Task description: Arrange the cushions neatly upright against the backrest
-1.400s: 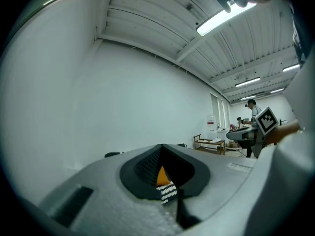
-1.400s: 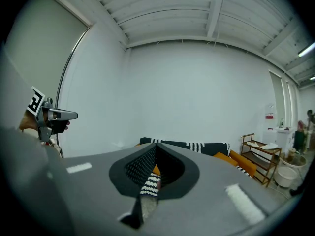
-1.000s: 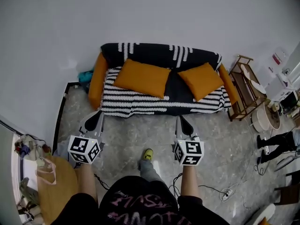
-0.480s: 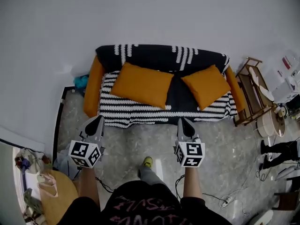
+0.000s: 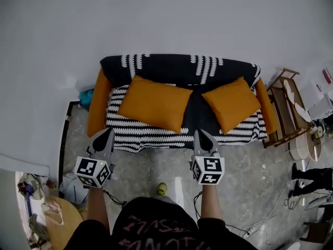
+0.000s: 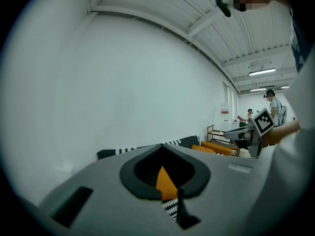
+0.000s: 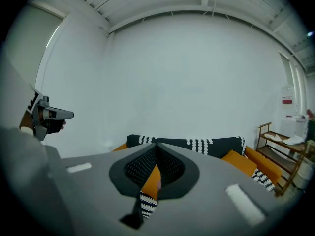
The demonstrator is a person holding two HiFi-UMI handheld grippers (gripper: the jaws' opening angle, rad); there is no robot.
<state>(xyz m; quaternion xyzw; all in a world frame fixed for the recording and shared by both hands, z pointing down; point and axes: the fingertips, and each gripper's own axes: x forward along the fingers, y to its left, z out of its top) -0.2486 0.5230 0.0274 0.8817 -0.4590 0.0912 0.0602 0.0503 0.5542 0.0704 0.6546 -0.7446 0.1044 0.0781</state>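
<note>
Approach step, I judge: left gripper [image 5: 106, 136] and right gripper [image 5: 202, 136] both have jaws pressed together, holding nothing. The larger cushion [image 5: 154, 103] and smaller cushion [image 5: 232, 104] lie slumped on the sofa seat [image 5: 136, 135], well ahead of the jaws; next, open and reach them

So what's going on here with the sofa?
A person faces a sofa, holding a left gripper and a right gripper, both shut and empty, short of its front edge. Two orange cushions, the left cushion and the right cushion, lie askew on the seat, untouched and not yet upright.
</note>
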